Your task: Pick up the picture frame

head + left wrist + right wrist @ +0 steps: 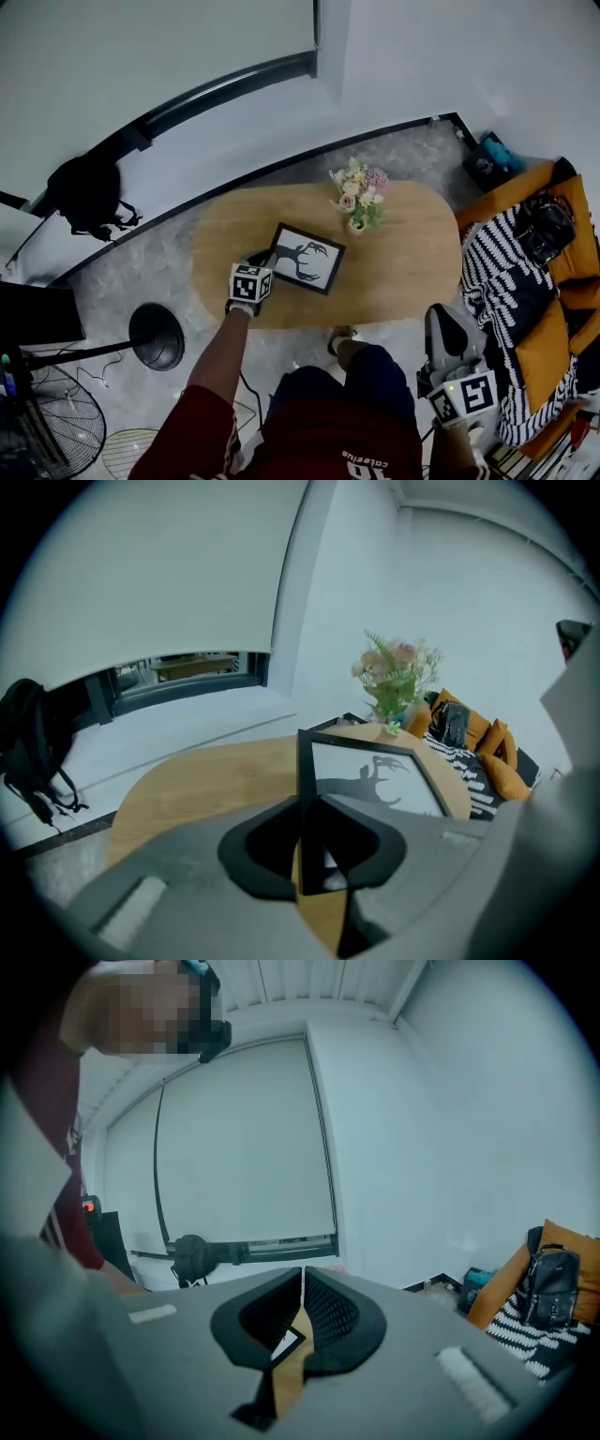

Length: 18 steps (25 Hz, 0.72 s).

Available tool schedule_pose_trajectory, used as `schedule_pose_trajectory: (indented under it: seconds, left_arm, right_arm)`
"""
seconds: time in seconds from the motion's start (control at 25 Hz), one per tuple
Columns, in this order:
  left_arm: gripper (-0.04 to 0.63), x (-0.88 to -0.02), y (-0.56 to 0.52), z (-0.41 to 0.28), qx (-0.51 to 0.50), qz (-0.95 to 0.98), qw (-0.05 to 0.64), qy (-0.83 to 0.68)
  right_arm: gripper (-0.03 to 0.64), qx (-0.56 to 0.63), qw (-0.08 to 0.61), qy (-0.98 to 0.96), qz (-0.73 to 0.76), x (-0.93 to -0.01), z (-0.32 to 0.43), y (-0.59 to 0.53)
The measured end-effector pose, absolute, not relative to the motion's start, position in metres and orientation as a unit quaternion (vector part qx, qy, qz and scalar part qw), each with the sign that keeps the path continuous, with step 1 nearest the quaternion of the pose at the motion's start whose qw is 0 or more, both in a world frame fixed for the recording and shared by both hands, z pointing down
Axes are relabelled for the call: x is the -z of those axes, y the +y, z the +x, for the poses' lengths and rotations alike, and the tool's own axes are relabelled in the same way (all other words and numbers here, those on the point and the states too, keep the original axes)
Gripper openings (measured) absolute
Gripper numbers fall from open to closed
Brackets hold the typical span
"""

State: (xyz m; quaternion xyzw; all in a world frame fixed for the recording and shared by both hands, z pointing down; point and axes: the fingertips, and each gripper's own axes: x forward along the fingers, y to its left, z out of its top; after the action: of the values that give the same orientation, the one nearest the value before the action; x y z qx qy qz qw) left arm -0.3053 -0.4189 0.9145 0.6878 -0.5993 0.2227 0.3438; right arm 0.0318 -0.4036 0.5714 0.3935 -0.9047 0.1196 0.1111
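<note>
A black picture frame [307, 260] with a deer silhouette print hangs tilted just above the oval wooden table [403, 262]. My left gripper [262, 260] is shut on the frame's near left corner. In the left gripper view the frame's black edge [305, 761] stands clamped between the jaws of the left gripper [307, 808], and the picture frame [375, 775] stretches away to the right. My right gripper [442, 328] hangs off the table's near right side, above the floor. In the right gripper view the right gripper [302, 1283] has its pads touching, with nothing between them.
A vase of flowers [358, 199] stands on the table just behind the frame. An orange sofa [544, 337] with a striped blanket and a black bag is at the right. A black backpack [86, 197] sits on the window ledge. A round lamp base [157, 336] and a fan [47, 422] are at the left.
</note>
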Motion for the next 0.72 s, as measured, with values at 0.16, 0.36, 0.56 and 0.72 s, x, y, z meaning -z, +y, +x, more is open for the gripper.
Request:
schedule_pose_trajectory:
  seconds: [0.16, 0.36, 0.56, 0.72]
  left_arm:
    - [0.074, -0.859, -0.400, -0.315, -0.218, 0.688, 0.332, -0.607]
    - [0.074, -0.806, -0.363, -0.334, -0.201, 0.680, 0.329, -0.624]
    - [0.074, -0.765, -0.320, -0.343, -0.181, 0.678, 0.325, -0.634]
    - [0.074, -0.731, -0.279, -0.346, -0.165, 0.673, 0.327, -0.643]
  right_arm:
    - [0.000, -0.114, 0.110, -0.907, 0.390, -0.535, 0.029, -0.380]
    - [0.000, -0.108, 0.094, -0.909, 0.392, -0.490, 0.022, -0.339]
    - [0.000, -0.106, 0.082, -0.907, 0.399, -0.464, 0.018, -0.288]
    - [0.000, -0.103, 0.077, -0.908, 0.399, -0.437, 0.014, -0.250]
